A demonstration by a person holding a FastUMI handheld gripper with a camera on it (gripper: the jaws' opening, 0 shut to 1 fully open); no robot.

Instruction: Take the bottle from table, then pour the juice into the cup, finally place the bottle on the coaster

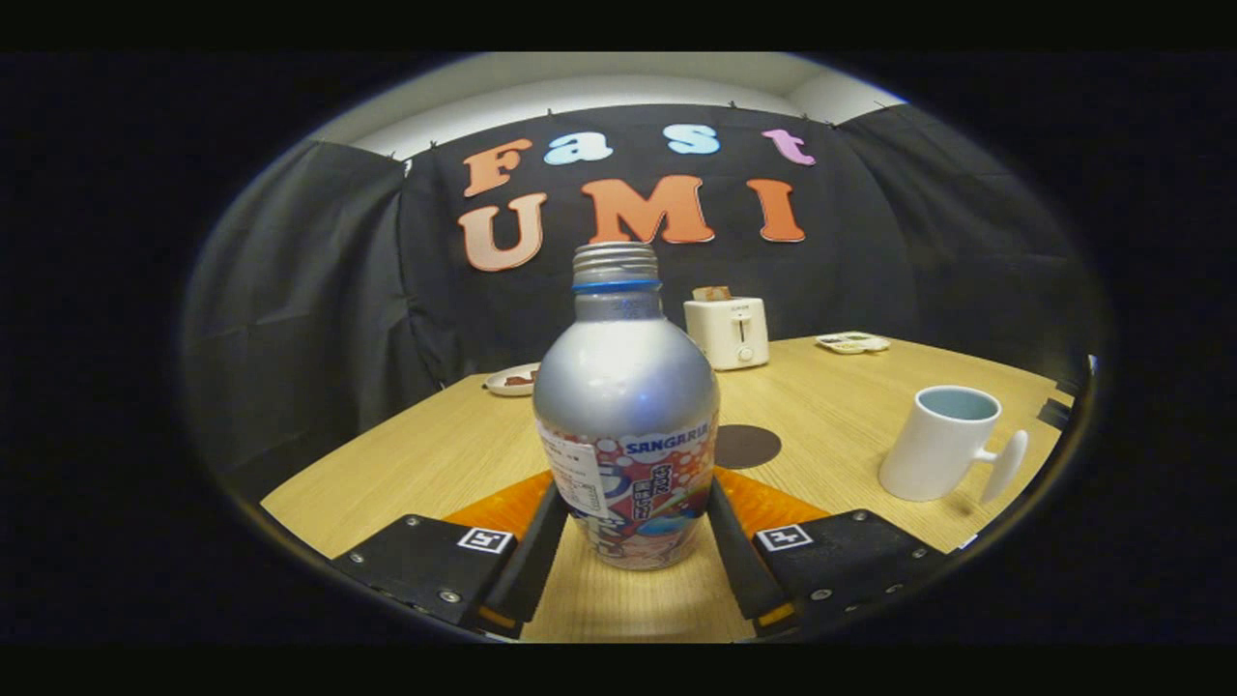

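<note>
Tongs (633,527) grip the upright, uncapped bottle (626,406); cup (939,442) stands apart, contents unseen

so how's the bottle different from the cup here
The bottle is silver metal with a printed label; the cup is plain white. The bottle stands between the tool fingers, which touch its sides; the cup sits apart, off to the right. The bottle narrows to a threaded neck; the cup is wide-mouthed with a handle. Both are upright and open-topped.

Bottle (626,425) btwn tongs (633,527); coaster (746,446) behind; cup (942,443) right; toaster (727,332) beyond.
</note>
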